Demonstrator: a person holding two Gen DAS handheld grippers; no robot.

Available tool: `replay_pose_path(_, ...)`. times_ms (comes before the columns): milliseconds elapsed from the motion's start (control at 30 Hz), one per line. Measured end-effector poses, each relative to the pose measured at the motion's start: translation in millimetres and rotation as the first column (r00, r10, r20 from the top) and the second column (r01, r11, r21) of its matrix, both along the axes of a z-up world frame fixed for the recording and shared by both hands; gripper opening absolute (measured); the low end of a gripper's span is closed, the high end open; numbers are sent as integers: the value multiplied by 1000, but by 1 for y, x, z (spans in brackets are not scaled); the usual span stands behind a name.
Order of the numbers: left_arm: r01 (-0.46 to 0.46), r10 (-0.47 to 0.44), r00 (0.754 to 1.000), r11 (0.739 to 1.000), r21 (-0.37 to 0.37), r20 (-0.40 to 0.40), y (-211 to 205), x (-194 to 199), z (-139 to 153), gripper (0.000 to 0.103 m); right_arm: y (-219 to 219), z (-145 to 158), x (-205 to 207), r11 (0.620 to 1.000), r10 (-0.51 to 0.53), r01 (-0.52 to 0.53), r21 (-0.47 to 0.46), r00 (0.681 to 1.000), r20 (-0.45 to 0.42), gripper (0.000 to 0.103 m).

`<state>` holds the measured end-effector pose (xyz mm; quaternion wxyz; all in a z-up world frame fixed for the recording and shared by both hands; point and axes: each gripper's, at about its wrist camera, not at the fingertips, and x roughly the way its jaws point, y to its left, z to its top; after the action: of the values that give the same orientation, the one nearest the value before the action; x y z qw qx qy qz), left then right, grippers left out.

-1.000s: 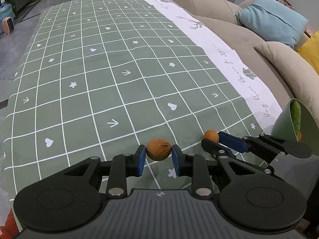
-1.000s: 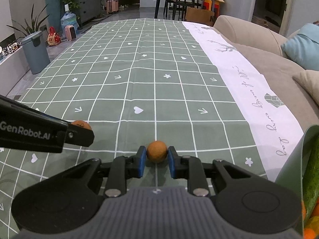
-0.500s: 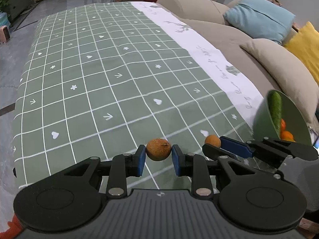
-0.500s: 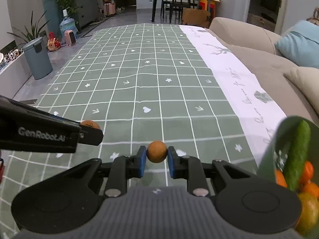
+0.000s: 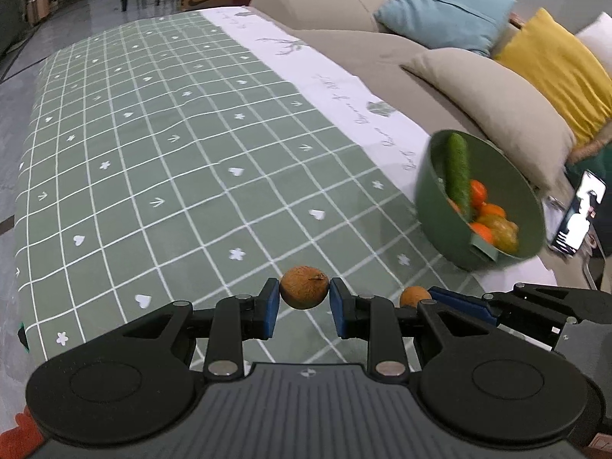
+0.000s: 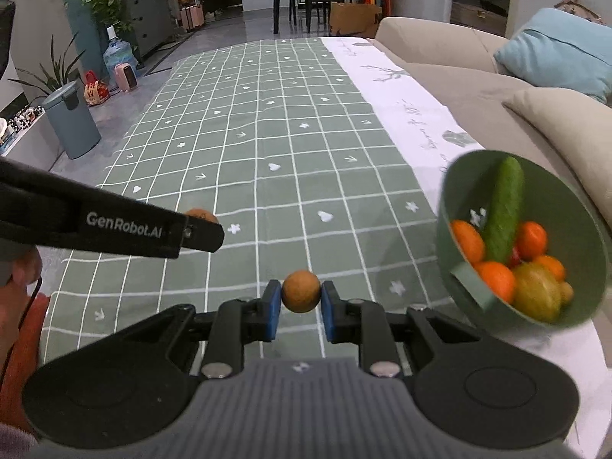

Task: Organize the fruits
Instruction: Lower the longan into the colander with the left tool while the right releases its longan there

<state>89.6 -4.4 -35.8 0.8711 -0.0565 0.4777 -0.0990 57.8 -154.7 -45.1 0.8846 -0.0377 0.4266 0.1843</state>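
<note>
Bowl (image 6: pixel 474 298) nearer; both grippers loaded.

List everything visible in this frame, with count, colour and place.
small round brown fruit: 2, one in each tongs
bowl: 1, green, right edge of the tablecloth
cucumber: 1, green, in the bowl
oranges: several, in the bowl
yellowish fruit: 1, in the bowl
tablecloth: 1, green checked, white border
sofa: beige, right
cushions: blue, yellow, beige
bin: 1, grey-blue, floor left
left tongs: shut on a fruit
right tongs: shut on a fruit
</note>
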Motion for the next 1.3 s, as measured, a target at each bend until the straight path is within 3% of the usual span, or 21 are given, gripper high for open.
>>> replay_pose_path(300, 103, -103, 994, 995, 10, 29, -46, -9, 19, 31, -47, 19, -21, 998, -59, 59, 37, 998, 14, 18)
replay_pose_path(633, 224, -222, 974, 972, -64, 40, -100, 25, 31, 31, -113, 34, -11, 991, -136, 134, 27, 988, 72, 18)
replay_pose_path(900, 311, -311, 950, 947, -77, 19, -147, 64, 27, 31, -148, 37, 23, 994, -99, 105, -41, 986, 133, 18)
replay_pose_path(1300, 329, -332, 938, 943, -51, -102, -176, 107, -4, 31, -174, -2, 90, 996, -61, 64, -56, 996, 62, 18)
